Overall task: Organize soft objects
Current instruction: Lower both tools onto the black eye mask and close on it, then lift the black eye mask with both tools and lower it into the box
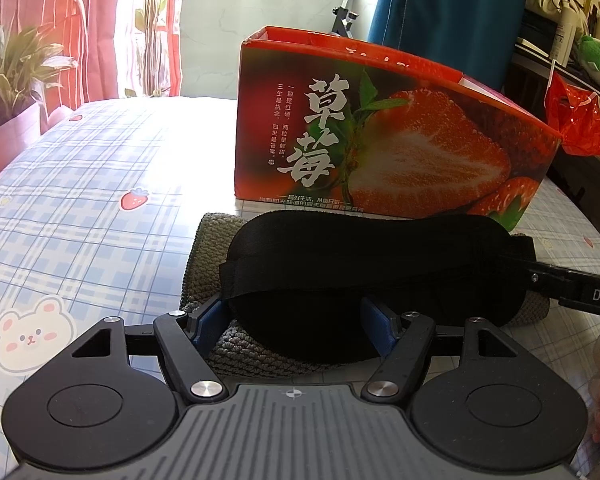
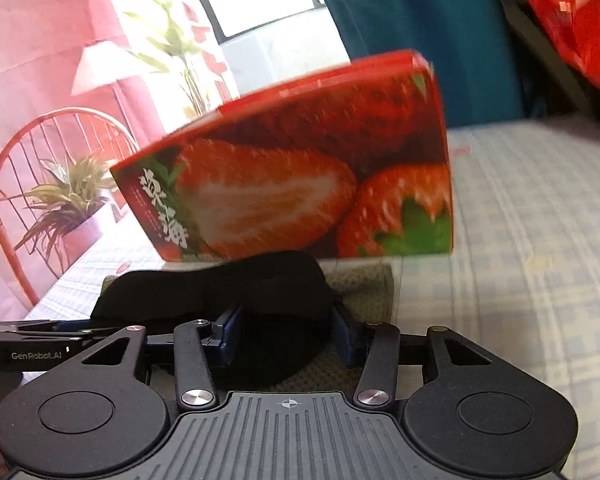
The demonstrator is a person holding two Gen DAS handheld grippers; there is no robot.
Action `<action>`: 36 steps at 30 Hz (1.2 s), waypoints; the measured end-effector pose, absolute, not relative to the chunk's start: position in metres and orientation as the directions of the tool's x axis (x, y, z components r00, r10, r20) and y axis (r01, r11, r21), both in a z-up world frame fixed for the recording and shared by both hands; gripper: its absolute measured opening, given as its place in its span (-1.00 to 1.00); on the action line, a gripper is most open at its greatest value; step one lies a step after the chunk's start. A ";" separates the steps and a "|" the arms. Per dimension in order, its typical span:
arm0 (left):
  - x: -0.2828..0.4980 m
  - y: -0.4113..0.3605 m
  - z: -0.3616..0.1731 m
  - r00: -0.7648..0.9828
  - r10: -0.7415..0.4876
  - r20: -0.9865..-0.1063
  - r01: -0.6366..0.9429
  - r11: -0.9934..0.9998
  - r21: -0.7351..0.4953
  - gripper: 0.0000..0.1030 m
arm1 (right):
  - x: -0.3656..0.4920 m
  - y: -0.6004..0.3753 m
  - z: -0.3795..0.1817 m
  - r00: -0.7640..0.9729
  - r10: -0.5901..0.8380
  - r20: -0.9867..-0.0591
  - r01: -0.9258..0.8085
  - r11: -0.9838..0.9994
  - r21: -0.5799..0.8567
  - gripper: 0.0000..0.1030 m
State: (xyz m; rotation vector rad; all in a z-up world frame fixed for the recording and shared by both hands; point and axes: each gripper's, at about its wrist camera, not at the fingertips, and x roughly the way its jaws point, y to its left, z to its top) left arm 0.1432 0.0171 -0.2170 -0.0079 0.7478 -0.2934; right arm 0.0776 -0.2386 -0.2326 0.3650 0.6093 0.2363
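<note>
Black sleep mask (image 1: 364,272) sits between both spread tongs, left tongs (image 1: 296,316) and right tongs (image 2: 288,332); clench unevenly and you'll snag the knitted cloth (image 1: 208,248) beneath.

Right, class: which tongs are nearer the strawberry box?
Right. The right tongs meet the eye mask at its end beside the strawberry box corner; the left tongs straddle its near edge, with the mask between them and the box.

Large white characters "草莓" are printed on the strawberry box (image 1: 380,136). "DAS" is read on the right gripper (image 1: 596,294), "GenRobot.AI" on the left gripper (image 2: 36,356).
</note>
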 end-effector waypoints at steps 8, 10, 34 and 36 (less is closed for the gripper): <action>0.143 0.018 -0.217 0.695 -0.267 -0.668 0.261 0.959 -0.111 0.43 | 0.059 -0.224 -0.214 0.828 0.269 -0.493 -0.130 0.946 0.297 -0.28; 0.143 0.017 -0.217 0.696 -0.266 -0.667 0.262 0.959 -0.108 0.43 | 0.055 -0.215 -0.205 0.838 0.243 -0.489 -0.144 0.962 0.230 -0.30; 0.156 0.054 -0.209 0.660 -0.459 -0.595 0.232 0.877 -0.420 0.35 | 0.065 -0.222 -0.230 0.820 0.234 -0.523 -0.121 0.963 0.241 -0.62; 0.161 0.053 -0.209 0.654 -0.457 -0.603 0.225 0.879 -0.421 0.21 | 0.065 -0.223 -0.230 0.820 0.238 -0.520 -0.122 0.961 0.248 -0.62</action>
